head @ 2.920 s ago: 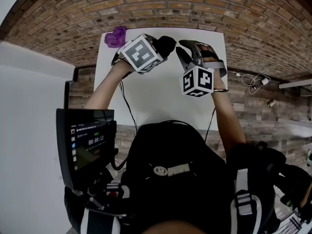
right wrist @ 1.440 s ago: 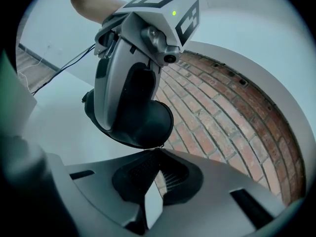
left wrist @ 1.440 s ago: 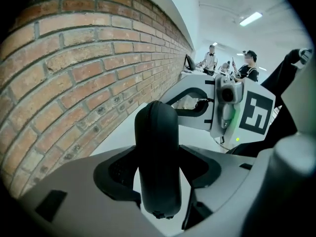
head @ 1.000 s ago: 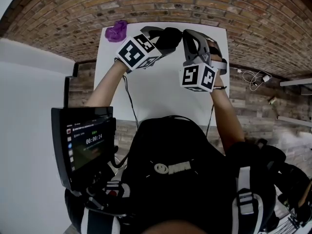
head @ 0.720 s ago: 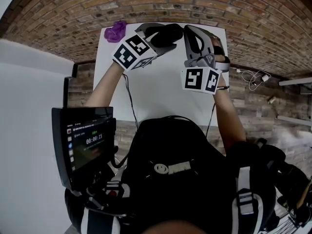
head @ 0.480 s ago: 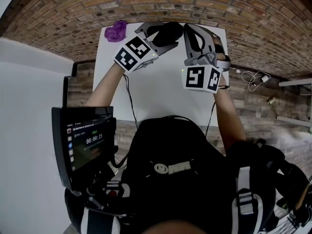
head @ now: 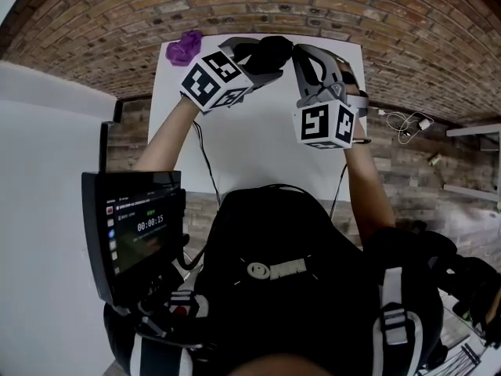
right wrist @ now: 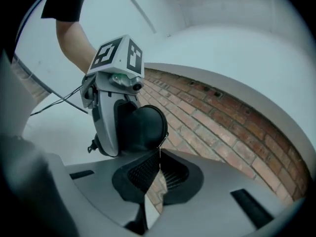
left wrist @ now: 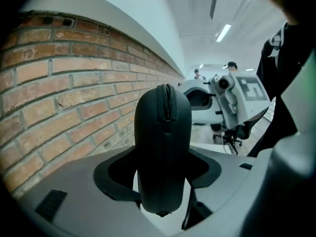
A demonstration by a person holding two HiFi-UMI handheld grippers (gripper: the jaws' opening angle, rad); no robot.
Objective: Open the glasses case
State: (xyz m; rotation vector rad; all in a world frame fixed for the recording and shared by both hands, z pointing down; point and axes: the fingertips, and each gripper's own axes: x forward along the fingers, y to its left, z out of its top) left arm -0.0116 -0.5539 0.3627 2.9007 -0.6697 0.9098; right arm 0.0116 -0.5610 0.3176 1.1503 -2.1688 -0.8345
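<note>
A black zippered glasses case hangs in the air over the white table. My left gripper is shut on it. In the left gripper view the case stands between the pads, zipper seam up, and the jaws have just closed a little on it. My right gripper is shut, with its tips at the case's far end. In the right gripper view those tips meet at the case's zipper edge and pinch a thin pull tab there. The left gripper's finger flanks the case.
A purple cloth lies at the table's far left corner. A brick wall runs behind and beside the table. A tablet screen hangs at the person's left side. Cables lie on the ledge to the right.
Since the earliest frame both grippers have moved toward the table's far edge, carrying the case. Over the last second they have hardly shifted.
</note>
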